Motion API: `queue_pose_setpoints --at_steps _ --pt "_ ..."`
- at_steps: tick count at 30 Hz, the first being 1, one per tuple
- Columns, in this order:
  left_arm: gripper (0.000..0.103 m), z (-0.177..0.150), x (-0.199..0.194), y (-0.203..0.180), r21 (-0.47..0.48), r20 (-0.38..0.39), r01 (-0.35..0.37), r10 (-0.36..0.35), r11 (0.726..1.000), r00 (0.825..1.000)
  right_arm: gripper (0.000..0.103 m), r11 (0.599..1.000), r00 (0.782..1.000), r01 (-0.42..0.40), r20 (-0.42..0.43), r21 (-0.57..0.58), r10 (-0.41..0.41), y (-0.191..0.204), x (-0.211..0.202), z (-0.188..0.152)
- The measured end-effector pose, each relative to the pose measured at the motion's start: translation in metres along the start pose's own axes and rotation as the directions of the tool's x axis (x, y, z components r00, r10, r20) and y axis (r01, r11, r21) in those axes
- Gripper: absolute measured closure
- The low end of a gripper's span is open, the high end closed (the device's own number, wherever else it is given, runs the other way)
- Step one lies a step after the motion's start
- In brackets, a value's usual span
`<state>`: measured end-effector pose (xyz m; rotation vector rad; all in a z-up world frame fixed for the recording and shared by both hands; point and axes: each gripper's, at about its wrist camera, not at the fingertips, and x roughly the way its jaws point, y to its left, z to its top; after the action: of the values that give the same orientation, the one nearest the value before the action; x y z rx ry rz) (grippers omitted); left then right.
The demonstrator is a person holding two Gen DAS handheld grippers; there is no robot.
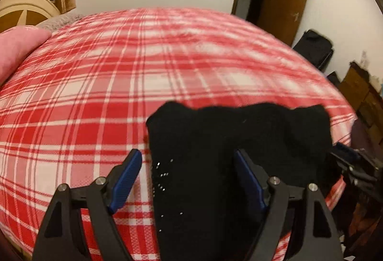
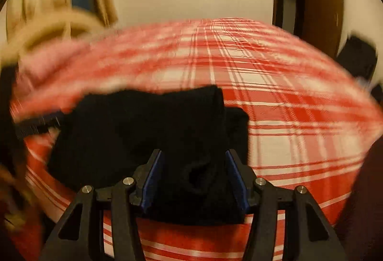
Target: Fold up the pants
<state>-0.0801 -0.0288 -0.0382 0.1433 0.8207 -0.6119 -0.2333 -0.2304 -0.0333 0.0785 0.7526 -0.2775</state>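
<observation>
1. We see a bed under a red-and-white plaid cotton sheet (image 1: 100, 83); most of it lies bare to the left of and beyond the cloth, giving wide room to move.
2. The black knitted pants (image 1: 239, 136), bunched into a thick folded pile, lie near the bed's right edge, where the sheet drops toward dark furniture.
3. A pink pillow (image 1: 19, 50) sits at the far left edge, well apart from the pants.
4. Our left gripper (image 1: 189, 160) has its blue-padded fingers (image 1: 126, 177) spread wide; one finger hovers over bare sheet, the other over the pants, and neither presses the cloth.
5. Our right gripper (image 2: 194, 162) has its fingers (image 2: 153, 177) about half apart with a thick fold of the pants (image 2: 148, 126) filling the gap; the cloth meets both pads, so we read it as pinched, though blur softens the view.
6. The left gripper's tip (image 2: 38, 125) shows at the pants' left edge.
</observation>
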Motion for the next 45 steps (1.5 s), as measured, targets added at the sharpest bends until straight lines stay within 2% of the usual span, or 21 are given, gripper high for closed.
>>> queue_pose_setpoints --at_steps 1,2,7,11,14,16,18,20,23,25,27,30,34,38,40,43,45 --pt "0.022 -0.001 0.003 -0.002 0.005 -0.012 -0.020 0.020 1.000 1.000 0.047 0.998 0.999 0.038 -0.027 -0.049 -0.040 0.003 0.005 -0.005" --pt "0.021 -0.002 0.004 -0.003 0.006 -0.017 -0.032 0.032 0.999 0.999 0.047 0.997 0.998 0.040 -0.037 -0.058 -0.043 0.002 0.008 -0.010" --pt "0.014 -0.001 0.009 -0.006 -0.004 -0.041 -0.080 0.079 0.997 0.996 0.047 0.999 0.998 -0.023 -0.056 0.050 0.026 -0.023 0.005 -0.015" --pt "0.014 0.000 0.010 -0.005 -0.003 -0.045 -0.099 0.099 0.995 0.994 0.047 0.996 0.997 -0.038 -0.060 0.082 0.043 -0.027 -0.003 -0.012" --pt "0.010 -0.001 0.011 -0.006 0.004 -0.044 -0.120 0.120 0.993 0.992 0.047 0.990 0.998 -0.039 0.056 0.134 0.031 -0.033 -0.017 0.007" --pt "0.007 0.000 0.012 -0.005 -0.005 -0.049 -0.132 0.132 0.991 0.990 0.047 0.991 0.995 -0.043 0.091 0.127 0.031 -0.032 -0.015 0.021" --pt "0.005 0.000 0.013 -0.003 -0.019 -0.057 -0.137 0.136 0.990 0.989 0.052 0.997 0.994 -0.025 0.109 0.079 0.017 -0.024 -0.003 0.036" --pt "0.002 0.000 0.014 -0.001 -0.026 -0.064 -0.142 0.141 0.989 0.988 0.065 0.998 0.994 -0.035 0.105 0.061 0.028 -0.020 0.010 0.047" --pt "0.000 -0.001 0.013 -0.001 -0.019 -0.069 -0.157 0.156 0.987 0.985 0.065 0.998 0.996 -0.024 0.087 0.053 0.020 -0.014 0.033 0.056" --pt "0.000 -0.002 0.015 -0.001 -0.014 -0.071 -0.162 0.160 0.987 0.984 0.065 0.998 1.000 0.006 0.028 0.061 -0.008 -0.015 0.055 0.053" --pt "0.000 -0.002 0.018 0.000 -0.024 -0.085 -0.158 0.156 0.987 0.984 0.064 0.995 0.999 0.007 0.041 0.104 -0.011 -0.023 0.063 0.049" --pt "0.000 -0.002 0.022 0.003 -0.053 -0.111 -0.153 0.147 0.987 0.983 0.062 0.985 1.000 -0.013 0.013 0.174 0.011 -0.034 0.074 0.054" --pt "0.000 -0.003 0.023 0.005 -0.069 -0.127 -0.143 0.133 0.987 0.983 0.061 0.983 1.000 -0.017 0.006 0.184 0.016 -0.036 0.084 0.057" --pt "0.000 -0.005 0.022 0.006 -0.064 -0.136 -0.143 0.134 0.988 0.982 0.060 0.978 0.999 -0.027 0.031 0.206 0.021 -0.037 0.073 0.054" --pt "0.000 -0.005 0.023 0.005 -0.056 -0.135 -0.150 0.141 0.987 0.981 0.060 0.980 0.996 -0.036 0.081 0.196 0.020 -0.034 0.051 0.048" --pt "0.000 -0.005 0.023 0.004 -0.050 -0.133 -0.159 0.152 0.986 0.979 0.058 0.993 0.988 -0.053 0.152 0.103 0.037 -0.020 0.018 0.037" --pt "0.000 -0.005 0.024 0.003 -0.048 -0.133 -0.164 0.156 0.985 0.979 0.058 0.998 0.985 -0.048 0.165 0.041 0.041 -0.010 0.004 0.030"
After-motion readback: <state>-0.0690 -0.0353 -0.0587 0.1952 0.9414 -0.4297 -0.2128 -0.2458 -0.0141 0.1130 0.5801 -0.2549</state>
